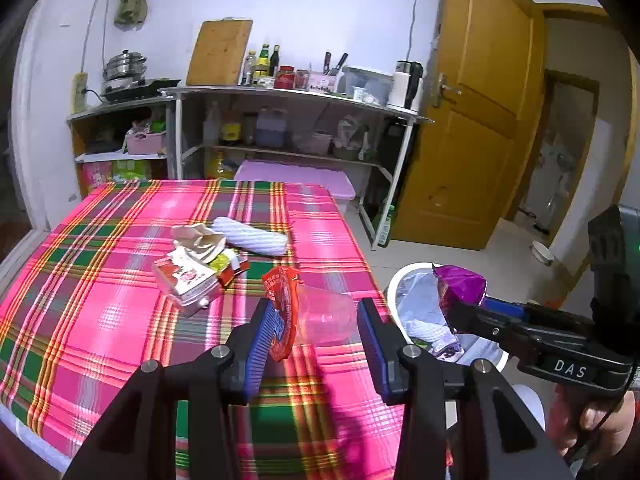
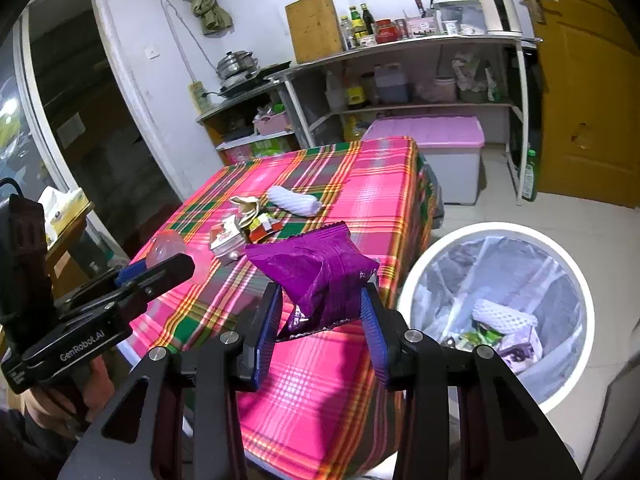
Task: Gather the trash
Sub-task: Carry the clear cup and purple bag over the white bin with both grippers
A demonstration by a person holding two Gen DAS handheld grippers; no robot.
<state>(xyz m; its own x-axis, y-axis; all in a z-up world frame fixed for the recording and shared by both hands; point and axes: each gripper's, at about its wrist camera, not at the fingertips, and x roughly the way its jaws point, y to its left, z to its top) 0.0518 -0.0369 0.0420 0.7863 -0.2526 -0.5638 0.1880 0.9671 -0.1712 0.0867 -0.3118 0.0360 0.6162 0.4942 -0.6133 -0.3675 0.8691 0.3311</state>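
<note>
From the left wrist I see my left gripper [image 1: 316,332] clamping a clear plastic cup [image 1: 326,316] and a red wrapper [image 1: 282,312], both light and crushable, over the worktop [image 1: 100,320]. From the right wrist, my right gripper [image 2: 320,308] pinches a crinkly purple packet [image 2: 316,276] mid-body; the lined bin [image 2: 496,320] at four o'clock shows its contents only here.

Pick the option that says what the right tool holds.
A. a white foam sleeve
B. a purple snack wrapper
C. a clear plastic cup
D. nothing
B: in the right wrist view the right tool has its blue pads pressed on both sides of the purple snack wrapper, near the white bin; the left wrist view shows the same wrapper at that tool's tip.
</note>
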